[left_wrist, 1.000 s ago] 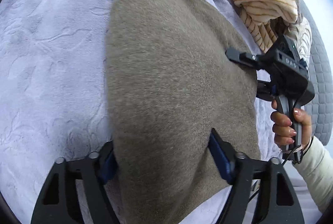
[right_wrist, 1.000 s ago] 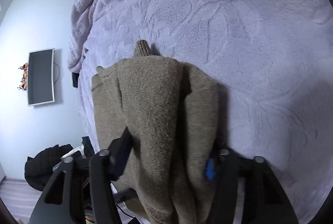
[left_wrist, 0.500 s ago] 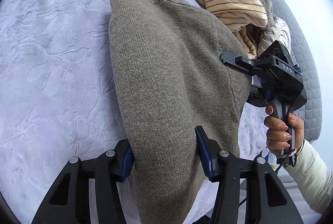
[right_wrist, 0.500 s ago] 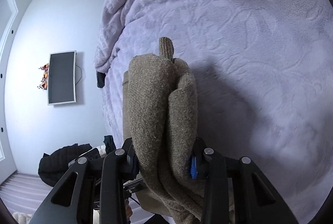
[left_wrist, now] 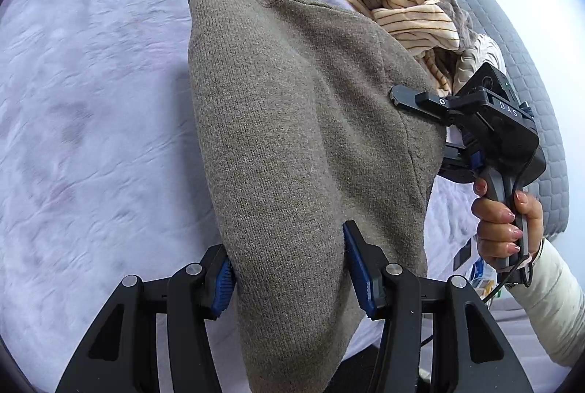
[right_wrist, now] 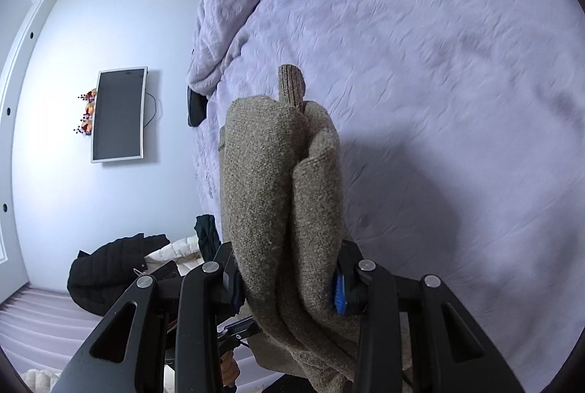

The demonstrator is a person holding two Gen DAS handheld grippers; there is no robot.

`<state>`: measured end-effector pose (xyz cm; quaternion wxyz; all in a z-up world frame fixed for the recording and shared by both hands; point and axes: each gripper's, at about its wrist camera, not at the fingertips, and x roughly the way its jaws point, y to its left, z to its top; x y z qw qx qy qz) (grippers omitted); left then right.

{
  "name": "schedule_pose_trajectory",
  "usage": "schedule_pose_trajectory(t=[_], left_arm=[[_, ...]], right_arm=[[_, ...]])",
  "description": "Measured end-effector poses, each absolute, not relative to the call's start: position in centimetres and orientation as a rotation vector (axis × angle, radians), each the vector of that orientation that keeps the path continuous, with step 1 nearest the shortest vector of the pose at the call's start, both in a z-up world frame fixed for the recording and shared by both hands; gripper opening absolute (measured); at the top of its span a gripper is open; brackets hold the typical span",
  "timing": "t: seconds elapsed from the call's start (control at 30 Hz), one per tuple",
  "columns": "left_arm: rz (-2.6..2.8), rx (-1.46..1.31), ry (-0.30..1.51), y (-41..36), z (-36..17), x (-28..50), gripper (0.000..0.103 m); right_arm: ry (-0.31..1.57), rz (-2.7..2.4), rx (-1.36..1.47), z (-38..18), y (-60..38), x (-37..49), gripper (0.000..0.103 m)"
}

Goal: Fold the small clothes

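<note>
A grey-brown knit sweater [left_wrist: 292, 122] hangs lifted above the lilac bedspread [left_wrist: 91, 100]. My left gripper [left_wrist: 289, 268] is shut on a bunched edge of it, blue pads pressing both sides. In the left wrist view the other gripper [left_wrist: 442, 126], held by a hand [left_wrist: 501, 217] in a white sleeve, clamps the sweater's right edge. In the right wrist view my right gripper [right_wrist: 289, 287] is shut on a thick folded wad of the sweater [right_wrist: 278, 195]; a ribbed cuff [right_wrist: 291, 84] sticks up beyond it. The cloth hides most of the pads.
A striped cream-and-tan garment [left_wrist: 402, 12] lies heaped at the bed's far right, by a grey quilted headboard [left_wrist: 526, 64]. Left of the bed edge in the right wrist view are a wall-mounted screen [right_wrist: 119, 115] and a black jacket [right_wrist: 113, 268] on the floor.
Both grippers closed on the sweater and rose with it, lifting it off the bedspread. The garment now hangs bunched between them, and more of the room shows beyond the bed.
</note>
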<state>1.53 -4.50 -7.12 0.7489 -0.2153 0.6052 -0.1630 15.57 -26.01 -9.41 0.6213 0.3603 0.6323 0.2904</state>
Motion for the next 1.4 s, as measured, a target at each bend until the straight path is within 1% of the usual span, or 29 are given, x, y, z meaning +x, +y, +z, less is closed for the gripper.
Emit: schedule_pose_trajectory(t=[0.2, 0.4, 0.6, 0.67, 0.77, 0.83, 1.0, 1.4], left_arm=[[-0.317, -0.479, 1.349, 0.0, -8.0, -1.6, 0.054], [-0.252, -0.476, 1.384, 3.1, -10.4, -3.3, 0.054], [-0.242, -0.501, 1.383, 4.2, -11.8, -4.2, 0.055], [-0.239, -0.485, 1.382, 4.0, -11.7, -4.1, 0.058], [-0.234, -0.477, 1.381, 3.6, -11.6, -4.0, 0.058], [-0.228, -0.479, 1.382, 3.6, -11.6, -3.9, 0.058], [-0.22, -0.469, 1.381, 3.5, -11.4, -4.0, 0.058], [-0.182, -0.411, 1.391, 3.0, -10.6, -5.5, 0.058]], right_arm=[[1.495, 0.675, 0.827, -10.9, -21.0, 12.5, 0.039], [1.548, 0.634, 0.785, -13.8, -17.1, 11.4, 0.039], [1.567, 0.533, 0.765, -15.8, -17.4, 11.8, 0.04], [1.574, 0.504, 0.734, -15.9, -17.8, 11.9, 0.041], [1.578, 0.442, 0.676, -15.6, -18.1, 11.9, 0.044], [1.584, 0.408, 0.637, -15.2, -18.3, 11.7, 0.049], [1.588, 0.374, 0.502, -13.5, -18.4, 11.0, 0.055], [1.565, 0.333, 0.424, -11.1, -19.0, 8.6, 0.056]])
